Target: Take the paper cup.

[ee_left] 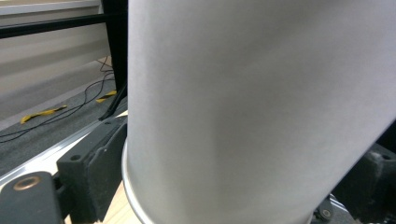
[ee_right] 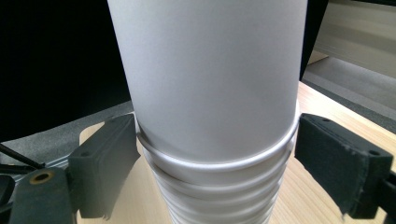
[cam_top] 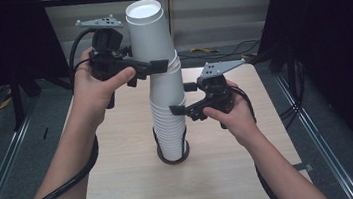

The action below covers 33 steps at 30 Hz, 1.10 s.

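I see my left hand-held gripper (cam_top: pixel 159 66) raised level at the upper part of the stack of white paper cups (cam_top: pixel 170 130), its jaws clenched on the top paper cup (cam_top: pixel 149 29), which tilts leftward; my right hand-held gripper (cam_top: pixel 178 110) sits lower, jaws straddling the stack's rims, left pad touching, right pad apart, so released. The stack stands upright in a black ring holder (cam_top: pixel 159 154) on the wooden surface (cam_top: pixel 124 186); cables (cam_top: pixel 219 52) lie on the floor beyond.

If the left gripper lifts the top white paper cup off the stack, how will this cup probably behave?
The top paper cup probably is light and lifts easily. Its thin wall may dent under hard jaws. It already leans on the stack of cups, and that tall, narrow stack in its black ring holder could tip, so the right gripper steadying it seems wise.
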Each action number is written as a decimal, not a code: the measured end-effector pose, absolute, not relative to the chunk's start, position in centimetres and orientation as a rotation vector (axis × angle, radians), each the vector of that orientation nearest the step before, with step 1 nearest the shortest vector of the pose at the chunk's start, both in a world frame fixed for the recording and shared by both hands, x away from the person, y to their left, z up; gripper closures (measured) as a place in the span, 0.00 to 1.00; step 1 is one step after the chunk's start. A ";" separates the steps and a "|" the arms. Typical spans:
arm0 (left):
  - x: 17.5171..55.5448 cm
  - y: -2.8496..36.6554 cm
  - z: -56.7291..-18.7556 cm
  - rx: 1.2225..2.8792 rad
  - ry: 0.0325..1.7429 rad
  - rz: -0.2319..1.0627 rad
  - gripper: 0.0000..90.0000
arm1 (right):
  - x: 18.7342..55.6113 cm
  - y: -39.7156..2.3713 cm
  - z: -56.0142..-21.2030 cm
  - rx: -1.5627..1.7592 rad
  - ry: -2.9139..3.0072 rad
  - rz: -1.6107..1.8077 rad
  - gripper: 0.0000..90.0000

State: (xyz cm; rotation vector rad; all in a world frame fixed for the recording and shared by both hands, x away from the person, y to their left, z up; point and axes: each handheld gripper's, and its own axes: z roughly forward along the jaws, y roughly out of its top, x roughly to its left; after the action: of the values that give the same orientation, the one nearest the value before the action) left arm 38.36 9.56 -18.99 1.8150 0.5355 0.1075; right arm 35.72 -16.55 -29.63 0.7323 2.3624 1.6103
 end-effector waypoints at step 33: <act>36.9 17.6 -21.2 1.831 0.623 0.164 0.12 | 35.7 -16.6 -29.8 0.732 2.372 1.600 0.14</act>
State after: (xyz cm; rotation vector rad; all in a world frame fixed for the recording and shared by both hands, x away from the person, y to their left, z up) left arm 36.90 17.57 -21.22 1.8314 0.6228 0.1643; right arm 35.66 -16.61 -29.85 0.7322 2.3720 1.6005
